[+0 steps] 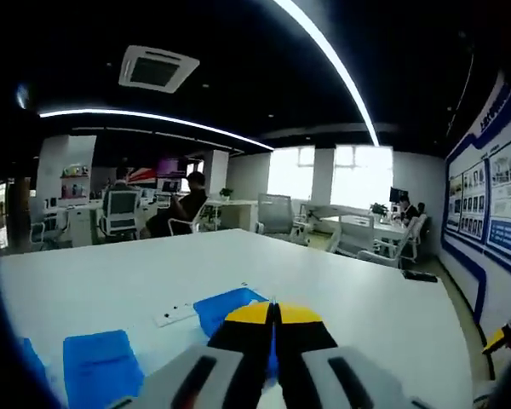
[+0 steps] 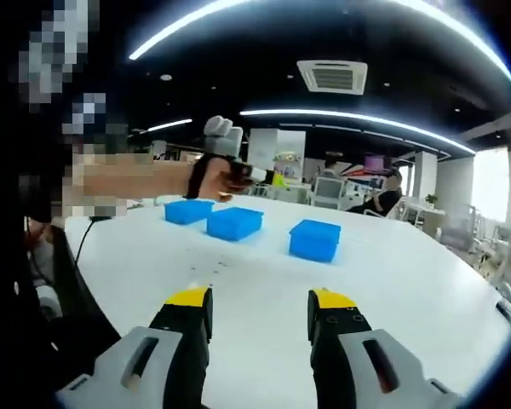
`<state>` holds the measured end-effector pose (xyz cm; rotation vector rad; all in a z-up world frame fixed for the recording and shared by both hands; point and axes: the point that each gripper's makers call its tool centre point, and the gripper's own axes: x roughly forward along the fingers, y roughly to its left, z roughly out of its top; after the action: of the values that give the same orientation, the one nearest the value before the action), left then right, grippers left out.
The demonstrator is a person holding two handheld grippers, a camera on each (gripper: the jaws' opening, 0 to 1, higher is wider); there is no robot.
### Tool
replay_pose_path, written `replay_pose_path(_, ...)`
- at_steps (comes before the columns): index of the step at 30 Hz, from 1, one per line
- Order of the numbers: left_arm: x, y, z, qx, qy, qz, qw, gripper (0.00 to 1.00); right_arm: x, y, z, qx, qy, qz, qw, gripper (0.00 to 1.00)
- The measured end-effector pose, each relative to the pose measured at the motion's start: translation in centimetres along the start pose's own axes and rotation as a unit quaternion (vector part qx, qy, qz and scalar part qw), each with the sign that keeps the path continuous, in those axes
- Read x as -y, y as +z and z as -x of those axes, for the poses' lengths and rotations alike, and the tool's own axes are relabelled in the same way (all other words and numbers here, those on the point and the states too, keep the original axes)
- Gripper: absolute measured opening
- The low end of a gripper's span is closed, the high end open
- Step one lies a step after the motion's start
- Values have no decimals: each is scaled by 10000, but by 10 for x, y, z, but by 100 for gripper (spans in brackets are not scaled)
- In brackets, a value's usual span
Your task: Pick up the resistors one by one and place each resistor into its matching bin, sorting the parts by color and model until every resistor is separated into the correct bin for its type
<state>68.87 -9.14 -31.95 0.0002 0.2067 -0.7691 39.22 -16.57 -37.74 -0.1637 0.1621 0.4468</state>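
Sorting is looking barely begun: neither gripper is carrying a part. The left gripper point(image 1: 272, 317) is hovering with its yellow-tipped jaws clenched together on nothing, while the right gripper point(image 2: 260, 308) is hanging over the white table point(image 2: 409, 281) with jaws released and well apart. Three blue bins point(image 2: 232, 222), boxy and matte like moulded plastic, are sitting in a row on the smooth, faintly glossy tabletop. Tiny dark specks point(image 2: 206, 266) near the right gripper are possibly resistors; they are too small to tell.

Both grippers, left gripper point(image 1: 272, 308) and right gripper point(image 2: 260, 300), have grey bodies, black jaws and yellow tips.
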Motion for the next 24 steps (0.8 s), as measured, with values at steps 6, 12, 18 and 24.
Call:
replay_pose_path(6, 4, 2, -42, -151, -6, -21, 9999, 4, 6, -1, 2, 9, -46, -61, 10000, 46)
replay_pose_path(12, 10, -1, -63, -321, 14, -181, 9993, 5, 8, -3, 1, 5, -38, -132, 9999, 46)
replay_pose_path(18, 7, -7, -67, -341, 91, -276, 9990, 27, 8, -3, 0, -17, 18, -132, 9999, 46)
replay_pose_path(24, 0, -14, -51, -348, 119, -260, 9990, 41, 3, 0, -1, -4, 64, -108, 9999, 46)
